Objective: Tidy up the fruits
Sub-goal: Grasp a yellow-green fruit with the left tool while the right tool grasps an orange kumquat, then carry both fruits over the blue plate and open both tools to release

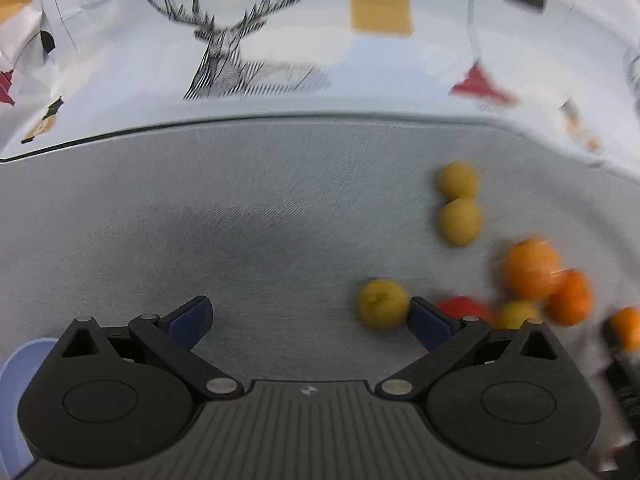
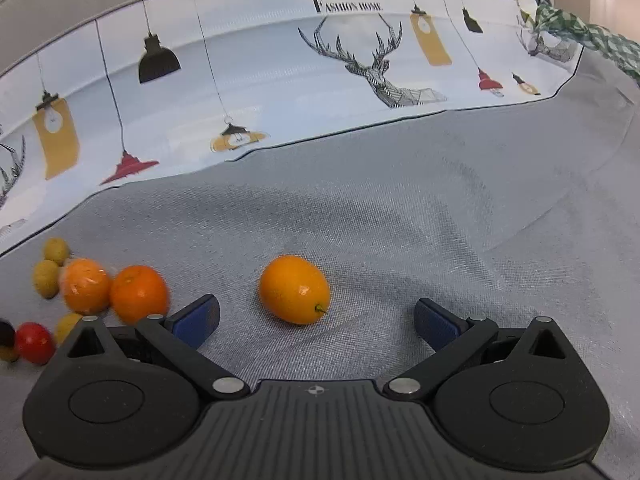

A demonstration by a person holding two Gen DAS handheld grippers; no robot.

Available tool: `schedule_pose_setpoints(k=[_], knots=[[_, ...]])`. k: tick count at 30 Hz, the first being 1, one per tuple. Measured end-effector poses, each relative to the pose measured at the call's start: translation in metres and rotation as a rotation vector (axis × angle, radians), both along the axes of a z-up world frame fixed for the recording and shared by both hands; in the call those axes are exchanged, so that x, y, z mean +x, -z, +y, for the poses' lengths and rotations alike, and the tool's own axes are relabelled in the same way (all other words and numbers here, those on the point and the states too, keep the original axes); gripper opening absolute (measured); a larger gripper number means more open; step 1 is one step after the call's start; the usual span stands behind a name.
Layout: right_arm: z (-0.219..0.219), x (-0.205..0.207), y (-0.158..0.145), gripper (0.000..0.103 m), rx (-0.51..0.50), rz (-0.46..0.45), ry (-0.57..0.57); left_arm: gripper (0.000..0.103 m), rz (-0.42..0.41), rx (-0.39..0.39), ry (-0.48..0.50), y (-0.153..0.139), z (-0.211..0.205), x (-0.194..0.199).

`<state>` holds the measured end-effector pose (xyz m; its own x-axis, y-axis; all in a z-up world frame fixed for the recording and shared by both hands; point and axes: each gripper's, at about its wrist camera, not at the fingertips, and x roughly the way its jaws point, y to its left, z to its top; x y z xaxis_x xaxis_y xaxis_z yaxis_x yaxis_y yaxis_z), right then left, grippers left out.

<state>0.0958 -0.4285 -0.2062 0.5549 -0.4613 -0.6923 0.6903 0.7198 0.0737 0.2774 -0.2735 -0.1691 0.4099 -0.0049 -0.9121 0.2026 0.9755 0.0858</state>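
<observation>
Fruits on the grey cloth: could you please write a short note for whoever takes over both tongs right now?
Left tongs: open, holding nothing; a yellow fruit sits just beyond the right pad.
Right tongs: open, holding nothing, with a lone orange fruit just ahead between the pads.
The other fruits lie loose on the cloth: two oranges, yellow ones, a red one.
A pale blue container shows at the left view's edge.
Done: no sorting visible.
Left: all of it.
</observation>
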Motion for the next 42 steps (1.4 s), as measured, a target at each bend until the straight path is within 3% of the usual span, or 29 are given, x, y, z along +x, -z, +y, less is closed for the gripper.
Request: schedule_pose_setpoints(k=[4, 12, 14, 16, 17, 18, 19, 22, 25, 32, 42], knots=[[-0.001, 0.007, 0.005, 0.103, -0.03, 0.04, -0.004, 0.103, 0.0, -0.032, -0.032, 0.0, 0.004, 0.005], [0.004, 0.009, 0.007, 0.103, -0.066, 0.047, -0.004, 0.103, 0.002, 0.049, 0.013, -0.005, -0.013, 0.002], [0.004, 0.009, 0.007, 0.103, -0.065, 0.046, -0.005, 0.09, 0.011, 0.019, 0.048, -0.008, -0.016, -0.002], [0.003, 0.007, 0.006, 0.101, -0.063, 0.045, -0.022, 0.04, 0.013, -0.042, 0.093, -0.014, -0.017, -0.009], [0.004, 0.006, 0.006, 0.087, -0.066, 0.044, -0.027, 0.028, 0.011, -0.049, 0.116, -0.018, -0.02, -0.013], [0.006, 0.005, 0.005, 0.072, -0.084, 0.041, -0.039, 0.027, 0.004, -0.049, 0.132, -0.019, -0.023, -0.016], [0.009, 0.005, 0.002, 0.038, -0.109, 0.034, -0.061, 0.027, -0.006, -0.06, 0.146, -0.02, -0.024, -0.019], [0.012, 0.004, -0.001, 0.038, -0.113, 0.023, -0.104, 0.027, -0.037, -0.086, 0.18, -0.024, -0.029, -0.029], [0.004, -0.001, -0.008, 0.038, -0.095, -0.034, -0.067, 0.027, -0.058, -0.125, 0.194, -0.039, -0.025, -0.045], [0.004, -0.012, -0.024, 0.038, -0.167, -0.131, -0.039, 0.027, -0.133, -0.225, 0.175, -0.089, 0.021, -0.098], [0.032, -0.048, -0.048, 0.038, -0.154, -0.167, -0.131, 0.027, -0.226, -0.238, 0.171, -0.145, 0.08, -0.166]])
